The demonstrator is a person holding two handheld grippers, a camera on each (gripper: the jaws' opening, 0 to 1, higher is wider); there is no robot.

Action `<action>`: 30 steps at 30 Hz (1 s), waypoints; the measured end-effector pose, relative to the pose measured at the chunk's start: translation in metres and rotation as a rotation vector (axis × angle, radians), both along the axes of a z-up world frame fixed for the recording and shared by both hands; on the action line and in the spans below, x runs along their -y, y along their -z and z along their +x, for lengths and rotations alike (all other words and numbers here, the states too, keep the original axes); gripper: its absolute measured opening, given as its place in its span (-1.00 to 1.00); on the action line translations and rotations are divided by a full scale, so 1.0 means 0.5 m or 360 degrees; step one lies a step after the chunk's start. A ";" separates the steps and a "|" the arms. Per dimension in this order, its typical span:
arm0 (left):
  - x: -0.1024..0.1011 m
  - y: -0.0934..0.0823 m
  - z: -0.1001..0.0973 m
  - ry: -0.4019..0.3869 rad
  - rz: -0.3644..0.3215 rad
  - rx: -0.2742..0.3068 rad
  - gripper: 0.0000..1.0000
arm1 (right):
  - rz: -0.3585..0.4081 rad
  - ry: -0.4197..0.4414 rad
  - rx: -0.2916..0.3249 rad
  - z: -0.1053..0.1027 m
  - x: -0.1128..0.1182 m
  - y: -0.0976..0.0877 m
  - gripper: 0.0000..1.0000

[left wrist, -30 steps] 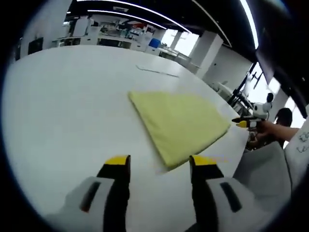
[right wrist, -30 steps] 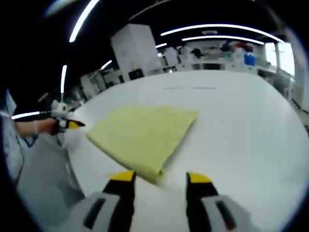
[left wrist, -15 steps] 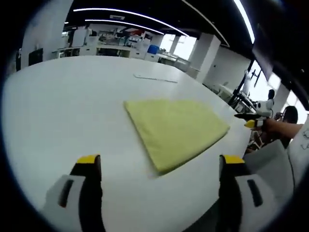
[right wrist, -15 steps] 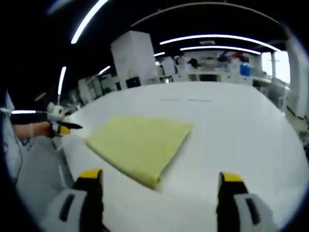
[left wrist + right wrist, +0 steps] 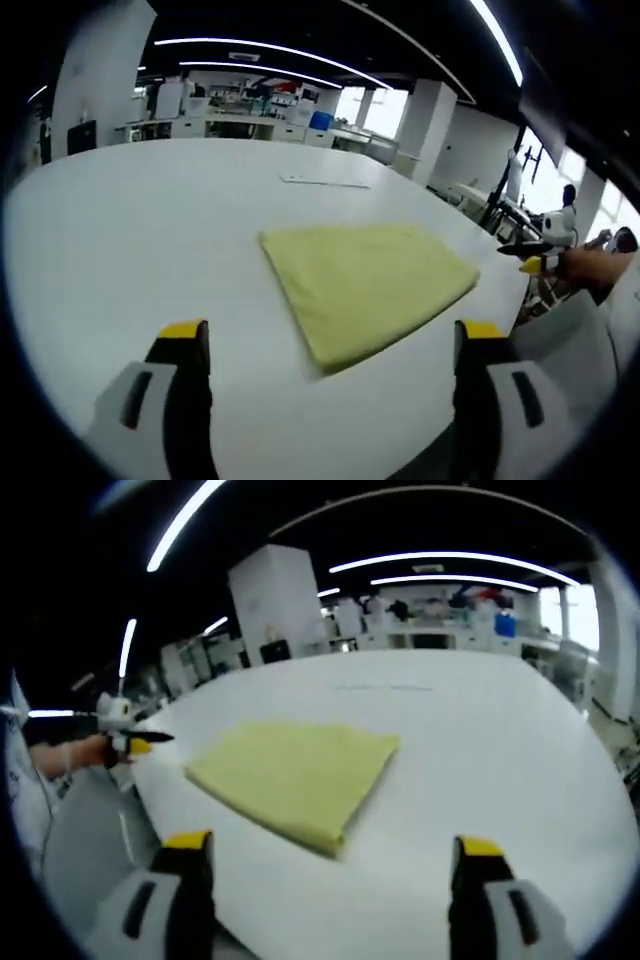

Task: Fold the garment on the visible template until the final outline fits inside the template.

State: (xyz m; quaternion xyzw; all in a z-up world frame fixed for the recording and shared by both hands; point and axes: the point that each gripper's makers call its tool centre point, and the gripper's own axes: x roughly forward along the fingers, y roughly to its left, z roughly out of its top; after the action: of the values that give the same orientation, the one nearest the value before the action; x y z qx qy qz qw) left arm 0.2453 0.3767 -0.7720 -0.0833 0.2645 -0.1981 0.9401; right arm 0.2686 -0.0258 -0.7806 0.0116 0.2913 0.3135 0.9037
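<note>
Near the table's [image 5: 120, 240] near edge, toward the corner where you stand, the yellow garment [image 5: 365, 280] lies folded into a compact flat panel, one corner close to that edge; in the right gripper view the same garment [image 5: 295, 778] sits just ahead of the jaws, well clear of them; a second ago both pairs of jaws stood narrow and close over the garment's nearest corner, and since then they have spread wide and drawn back, so the cloth now lies apart from both; judge from this that you have let go of the last fold and that the folding step is complete or nearly so; no template outline can be made out under the cloth, so you cannot confirm the fit from here; the left gripper [image 5: 327, 335] has its jaws wide apart, holding nothing and touching nothing; the right gripper [image 5: 328, 845] likewise has its jaws wide apart and empty; it appears at the right of the left gripper view as yellow tips held in your hand [image 5: 590, 265] beyond the table's edge.
</note>
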 end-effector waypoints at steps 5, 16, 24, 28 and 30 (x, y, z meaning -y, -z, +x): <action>-0.011 0.005 0.007 -0.0038 0.0027 0.0025 0.98 | 0.0002 -0.0002 -0.0008 -0.005 -0.001 0.002 0.99; -0.002 0.007 0.003 0.0015 0.0069 0.0021 0.98 | 0.0009 0.0035 0.0007 -0.010 0.004 0.000 0.99; 0.011 0.012 -0.003 0.0080 0.0102 0.0018 0.98 | 0.0036 0.0104 0.0009 -0.029 0.012 -0.001 0.99; 0.014 0.017 -0.005 0.0098 0.0112 0.0010 0.98 | 0.0031 0.0125 0.0000 -0.038 0.018 0.001 0.99; 0.013 0.018 -0.005 0.0097 0.0115 0.0011 0.98 | 0.0039 0.0129 -0.0001 -0.039 0.016 -0.001 0.99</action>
State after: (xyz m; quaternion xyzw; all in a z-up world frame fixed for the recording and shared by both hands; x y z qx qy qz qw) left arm 0.2427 0.3703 -0.7808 -0.0405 0.2707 -0.2173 0.9369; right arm 0.2491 -0.0340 -0.7801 0.0344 0.2869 0.2801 0.9154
